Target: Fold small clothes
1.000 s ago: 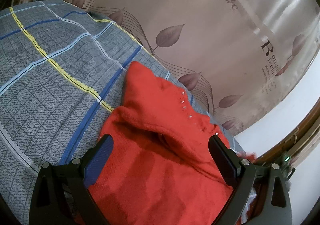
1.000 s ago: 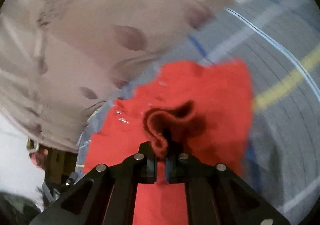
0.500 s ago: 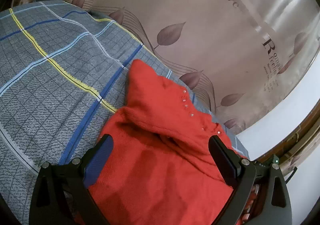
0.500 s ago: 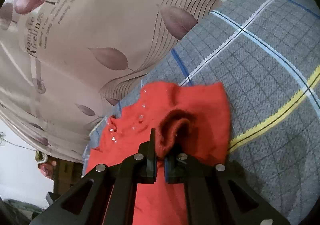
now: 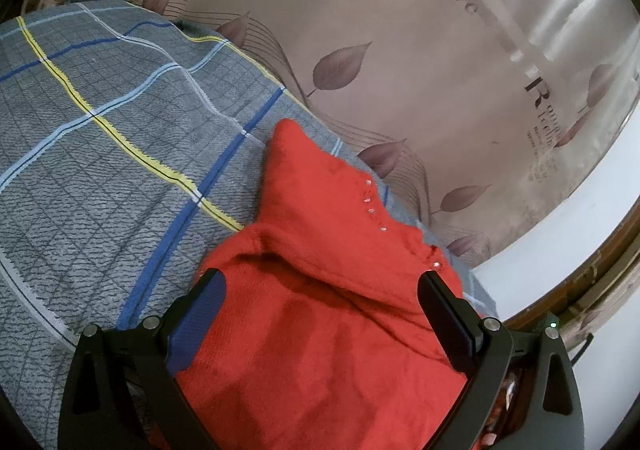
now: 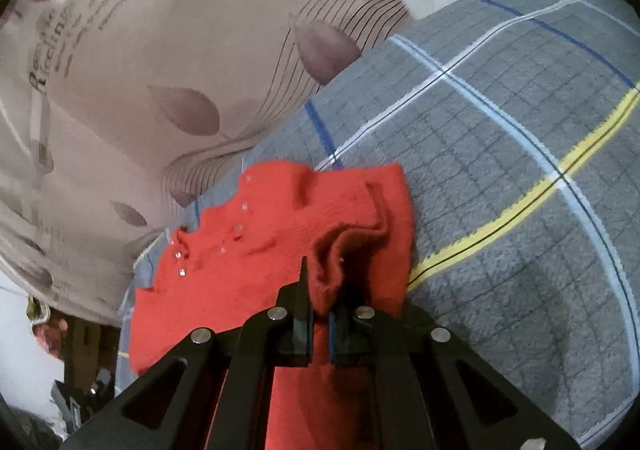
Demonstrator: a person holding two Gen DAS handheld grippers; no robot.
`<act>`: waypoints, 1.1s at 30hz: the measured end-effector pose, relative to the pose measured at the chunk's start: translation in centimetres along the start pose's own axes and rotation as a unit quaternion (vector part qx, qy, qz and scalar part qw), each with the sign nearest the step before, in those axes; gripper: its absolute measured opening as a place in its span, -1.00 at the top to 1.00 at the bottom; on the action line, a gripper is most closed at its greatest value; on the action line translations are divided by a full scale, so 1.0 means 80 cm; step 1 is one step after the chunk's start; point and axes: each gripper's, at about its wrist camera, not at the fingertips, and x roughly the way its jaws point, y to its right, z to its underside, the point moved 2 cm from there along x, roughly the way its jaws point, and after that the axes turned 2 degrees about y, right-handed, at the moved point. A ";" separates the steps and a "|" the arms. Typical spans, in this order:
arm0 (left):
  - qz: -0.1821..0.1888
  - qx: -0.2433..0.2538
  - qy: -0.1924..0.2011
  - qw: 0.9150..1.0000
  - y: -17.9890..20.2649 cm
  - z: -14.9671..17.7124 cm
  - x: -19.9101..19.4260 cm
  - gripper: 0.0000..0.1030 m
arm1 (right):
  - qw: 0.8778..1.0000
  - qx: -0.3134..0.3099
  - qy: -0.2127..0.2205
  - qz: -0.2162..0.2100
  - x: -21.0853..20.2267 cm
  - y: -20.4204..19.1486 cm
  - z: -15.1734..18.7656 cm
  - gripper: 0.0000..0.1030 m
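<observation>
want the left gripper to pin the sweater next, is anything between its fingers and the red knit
Nothing visible. The left gripper hangs open right over the red sweater, bare knit between its fingers. The right gripper pinches a fold further along, clear of that spot.

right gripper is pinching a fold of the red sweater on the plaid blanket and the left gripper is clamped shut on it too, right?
Not quite. The right gripper is shut on a fold of the red sweater, which lies on the plaid blanket. But the left gripper is open: the left wrist view shows its fingers spread wide, with the sweater between them and not clamped.
</observation>
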 end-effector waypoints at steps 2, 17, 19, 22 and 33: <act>0.027 -0.003 -0.013 1.000 0.003 -0.001 0.003 -0.87 | 1.000 -0.006 -0.008 -0.010 0.005 -0.004 0.003 0.83; 0.011 -0.047 -0.001 0.999 -0.015 -0.049 0.054 -0.52 | 0.999 0.004 -0.010 -0.042 0.008 -0.010 0.011 0.82; 0.003 -0.026 0.001 1.000 -0.011 -0.042 0.048 -0.46 | 0.999 0.024 -0.010 -0.038 0.008 -0.002 0.011 0.86; 0.008 -0.028 -0.001 1.000 -0.012 -0.042 0.046 -0.46 | 0.999 0.030 -0.012 -0.029 0.009 0.000 0.011 0.91; -0.007 -0.019 -0.021 1.000 -0.007 -0.045 0.051 -0.46 | 0.996 0.067 -0.027 -0.051 -0.004 0.021 0.012 0.81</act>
